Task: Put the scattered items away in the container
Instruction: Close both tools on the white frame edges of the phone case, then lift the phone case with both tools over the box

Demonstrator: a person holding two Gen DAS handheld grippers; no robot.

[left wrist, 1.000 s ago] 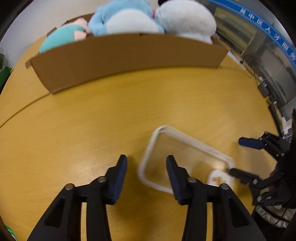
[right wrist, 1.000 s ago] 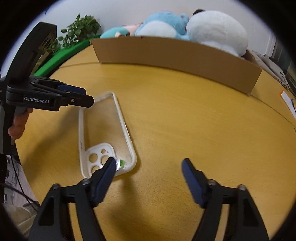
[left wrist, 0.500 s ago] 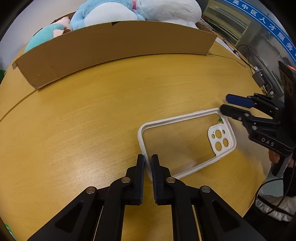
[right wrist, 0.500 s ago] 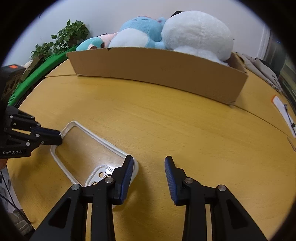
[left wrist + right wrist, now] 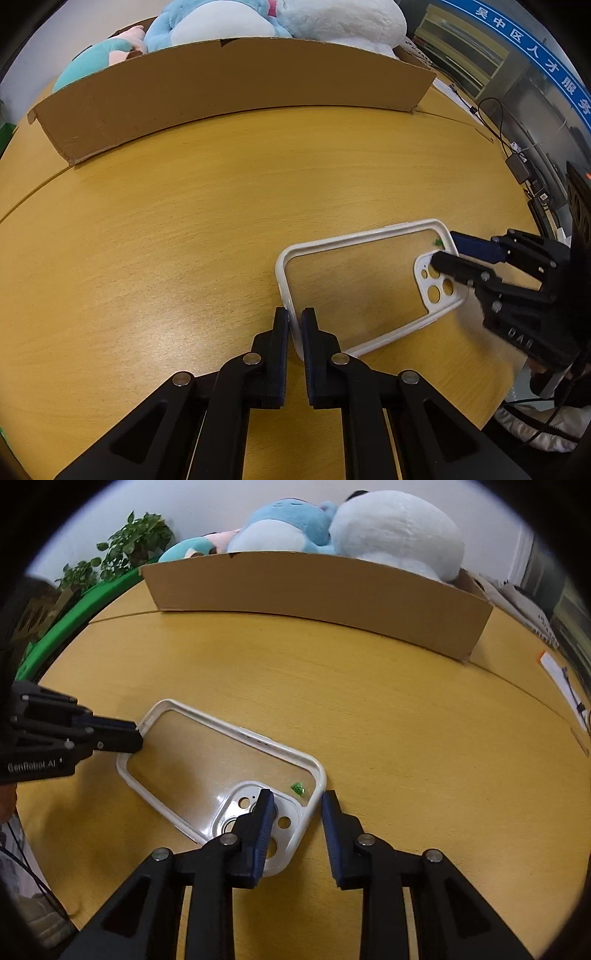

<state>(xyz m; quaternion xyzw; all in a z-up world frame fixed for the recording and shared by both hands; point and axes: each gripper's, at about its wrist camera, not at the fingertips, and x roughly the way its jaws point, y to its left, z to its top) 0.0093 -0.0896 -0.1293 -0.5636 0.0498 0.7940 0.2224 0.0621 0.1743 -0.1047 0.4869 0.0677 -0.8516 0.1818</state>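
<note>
The left gripper [image 5: 294, 328] has its jaws pinched shut on the short end rim of the phone case [image 5: 354, 284], a thin white edge that gives little to bite on. The right gripper [image 5: 295, 812] has its jaws partly open, straddling the opposite corner by the camera cutouts, one finger over the cutout plate and the other just outside the rim; it has hold of nothing yet. The case lies flat on the worktop [image 5: 369, 701], well short of the cardboard box [image 5: 314, 590] at the far side.

The likely trouble: the flexible rim may twist or slip out of the left pinch on lifting, or the right jaws may close skewed and push the case sideways.

Whether the case sits fully on the worktop I cannot tell. The box interior is hidden behind its wall and the plush toys [image 5: 351, 528] piled in it
</note>
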